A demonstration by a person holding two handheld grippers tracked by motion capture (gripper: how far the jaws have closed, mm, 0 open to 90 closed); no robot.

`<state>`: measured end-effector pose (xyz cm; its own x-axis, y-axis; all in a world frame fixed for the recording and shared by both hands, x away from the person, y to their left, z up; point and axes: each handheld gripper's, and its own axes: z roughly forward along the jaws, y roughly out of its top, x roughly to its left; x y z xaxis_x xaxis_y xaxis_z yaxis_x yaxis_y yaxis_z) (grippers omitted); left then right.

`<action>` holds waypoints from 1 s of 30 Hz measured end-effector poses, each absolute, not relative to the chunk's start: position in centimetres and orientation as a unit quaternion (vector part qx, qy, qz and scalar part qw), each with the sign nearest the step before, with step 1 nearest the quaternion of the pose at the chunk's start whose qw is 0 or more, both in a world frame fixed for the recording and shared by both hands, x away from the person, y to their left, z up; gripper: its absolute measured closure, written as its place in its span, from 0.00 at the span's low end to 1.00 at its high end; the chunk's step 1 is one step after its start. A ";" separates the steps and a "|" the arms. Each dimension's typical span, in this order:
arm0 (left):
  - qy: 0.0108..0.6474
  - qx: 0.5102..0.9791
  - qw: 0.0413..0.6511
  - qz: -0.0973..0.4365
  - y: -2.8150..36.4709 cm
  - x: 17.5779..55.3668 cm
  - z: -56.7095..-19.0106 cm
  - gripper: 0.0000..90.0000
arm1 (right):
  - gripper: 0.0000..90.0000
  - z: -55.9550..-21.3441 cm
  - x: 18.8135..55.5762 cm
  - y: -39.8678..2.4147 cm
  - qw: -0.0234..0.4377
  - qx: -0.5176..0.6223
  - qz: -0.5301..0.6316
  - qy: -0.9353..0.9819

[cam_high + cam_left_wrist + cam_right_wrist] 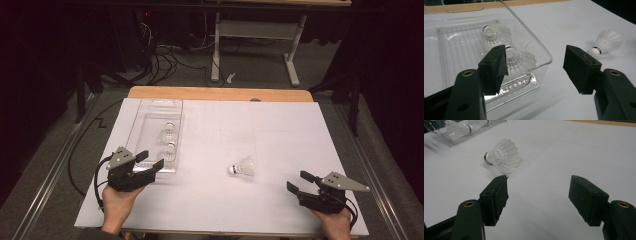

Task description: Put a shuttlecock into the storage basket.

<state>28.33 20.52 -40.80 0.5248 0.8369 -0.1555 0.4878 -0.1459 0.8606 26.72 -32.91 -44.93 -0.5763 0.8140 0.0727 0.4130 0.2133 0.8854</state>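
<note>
Lying loose on white table, shuttlecock, left tool agape, right tool agape

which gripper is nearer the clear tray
Left. The left gripper sits right at the near end of the clear tray, jaws open beside its corner. The right gripper is far across the table, beyond the loose shuttlecock.
</note>
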 end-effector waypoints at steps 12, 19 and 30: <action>0.448 0.733 0.479 0.181 20.4 27.9 -41.3 0.40 | 0.36 -45.0 26.7 -33.0 0.210 0.411 0.475 0.749; 0.441 0.735 0.482 0.180 20.0 27.7 -41.4 0.40 | 0.36 -44.9 26.6 -32.9 0.212 0.410 0.475 0.750; 0.430 0.743 0.484 0.171 19.2 27.8 -41.4 0.40 | 0.36 -45.0 26.6 -33.0 0.213 0.409 0.474 0.750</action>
